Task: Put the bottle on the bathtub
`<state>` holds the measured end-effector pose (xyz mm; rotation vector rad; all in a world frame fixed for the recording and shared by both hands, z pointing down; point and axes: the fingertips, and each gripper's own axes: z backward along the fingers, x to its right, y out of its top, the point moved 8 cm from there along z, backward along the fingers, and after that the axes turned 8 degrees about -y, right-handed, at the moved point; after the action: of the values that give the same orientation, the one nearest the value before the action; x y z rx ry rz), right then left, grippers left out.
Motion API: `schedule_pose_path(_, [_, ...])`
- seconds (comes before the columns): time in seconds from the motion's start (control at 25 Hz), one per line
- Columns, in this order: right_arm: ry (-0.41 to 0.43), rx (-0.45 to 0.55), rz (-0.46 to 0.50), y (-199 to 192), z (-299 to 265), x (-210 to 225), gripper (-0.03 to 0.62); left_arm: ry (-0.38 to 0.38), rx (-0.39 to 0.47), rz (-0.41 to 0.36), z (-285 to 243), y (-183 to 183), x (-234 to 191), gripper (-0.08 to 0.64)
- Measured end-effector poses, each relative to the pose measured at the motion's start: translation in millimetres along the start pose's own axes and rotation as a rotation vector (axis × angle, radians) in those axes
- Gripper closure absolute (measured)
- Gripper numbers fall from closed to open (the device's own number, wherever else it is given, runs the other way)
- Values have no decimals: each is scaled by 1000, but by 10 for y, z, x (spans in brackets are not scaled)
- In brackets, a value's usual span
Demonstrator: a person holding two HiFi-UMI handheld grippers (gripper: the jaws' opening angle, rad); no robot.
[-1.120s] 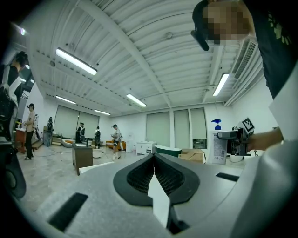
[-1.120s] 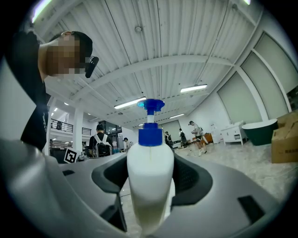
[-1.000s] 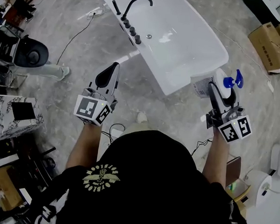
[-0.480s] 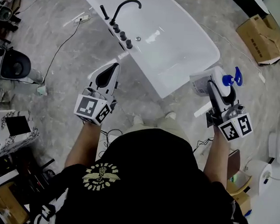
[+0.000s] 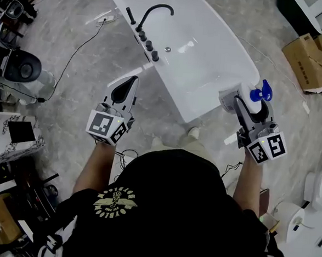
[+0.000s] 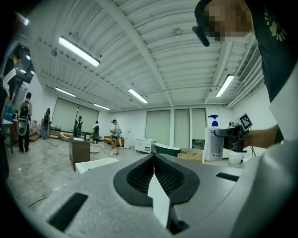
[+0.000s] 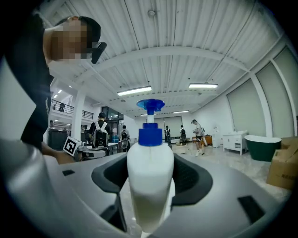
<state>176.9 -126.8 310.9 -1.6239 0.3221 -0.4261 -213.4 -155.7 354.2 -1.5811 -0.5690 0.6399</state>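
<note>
A white pump bottle [image 5: 250,99] with a blue pump head is held in my right gripper [image 5: 245,105], shut on it, just off the near right corner of the white bathtub [image 5: 232,53]. In the right gripper view the bottle [image 7: 150,186] stands upright between the dark jaws. The same bottle [image 6: 214,142] shows far right in the left gripper view. My left gripper [image 5: 126,87] is shut with nothing in it, hovering over the floor left of the tub's near end; its jaws meet in a closed seam [image 6: 153,174].
A black curved tap [image 5: 156,10] and several black knobs sit on the tub's left rim. Cardboard box [image 5: 308,61] lies at the right, a marble-patterned box [image 5: 13,134] at the left, cables on the grey floor. People stand far off in the hall.
The bathtub has shifted slightly in view as the head moved. My right gripper with the bottle has come closer to the tub's near right corner. The left gripper stays shut.
</note>
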Motion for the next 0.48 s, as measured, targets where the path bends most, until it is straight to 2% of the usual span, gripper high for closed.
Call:
schedule_pose_path(0.16, [64, -3, 7, -3, -206, 255, 321, 57, 1, -6, -204, 23, 43, 549])
schedule_pose_path(0.32, [102, -23, 24, -25, -311, 640, 321, 146, 36, -49, -464, 143, 146, 549])
schedule_pose_path(0.48, [144, -27, 17, -44, -427, 1027, 321, 198, 35, -43, -672, 189, 215, 550])
